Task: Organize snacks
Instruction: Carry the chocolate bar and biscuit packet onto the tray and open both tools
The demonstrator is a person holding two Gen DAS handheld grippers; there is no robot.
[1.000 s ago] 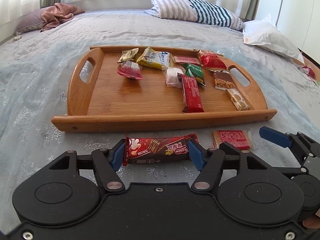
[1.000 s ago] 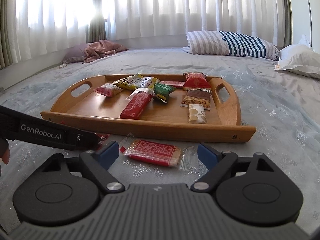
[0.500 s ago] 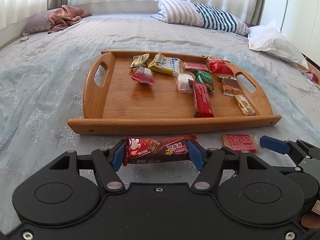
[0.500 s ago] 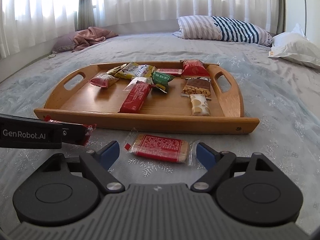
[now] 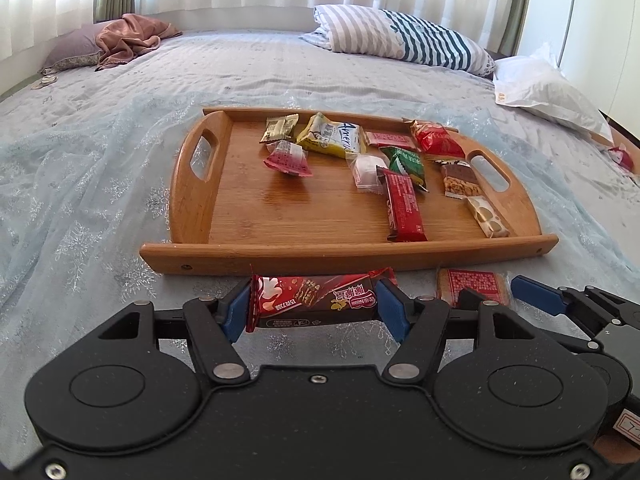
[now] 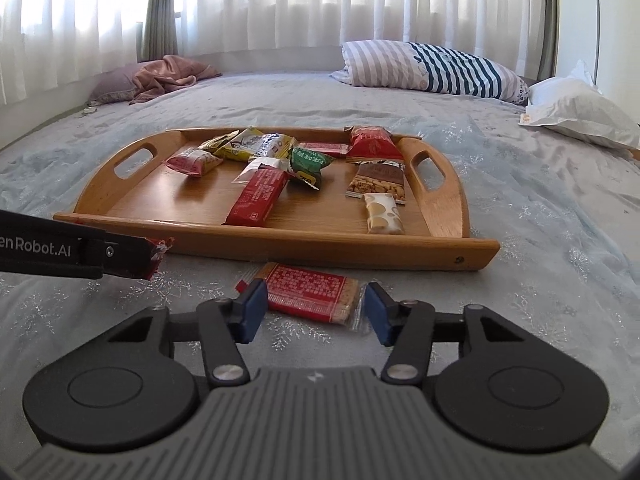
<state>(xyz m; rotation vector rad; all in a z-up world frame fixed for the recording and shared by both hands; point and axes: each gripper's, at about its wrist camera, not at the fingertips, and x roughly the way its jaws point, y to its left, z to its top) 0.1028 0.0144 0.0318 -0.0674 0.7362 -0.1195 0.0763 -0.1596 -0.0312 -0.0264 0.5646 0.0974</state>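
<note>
With about ten snacks already lying in the wooden tray (image 5: 192,216) mid-bed, the left gripper (image 5: 312,308) is gripping a red-brown bar (image 5: 312,300) just short of the tray's near rim while the right gripper (image 6: 312,308) is closing its jaws around the flat red packet (image 6: 310,292) on the bed, both apparently the last to go in.

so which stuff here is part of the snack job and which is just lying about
Job:
- tray with snacks in it
- chocolate bar gripped in left tongs
- cracker pack on the bed, right tongs closing around it

Lying about:
- striped pillow
- white pillow
- pink cloth
</note>
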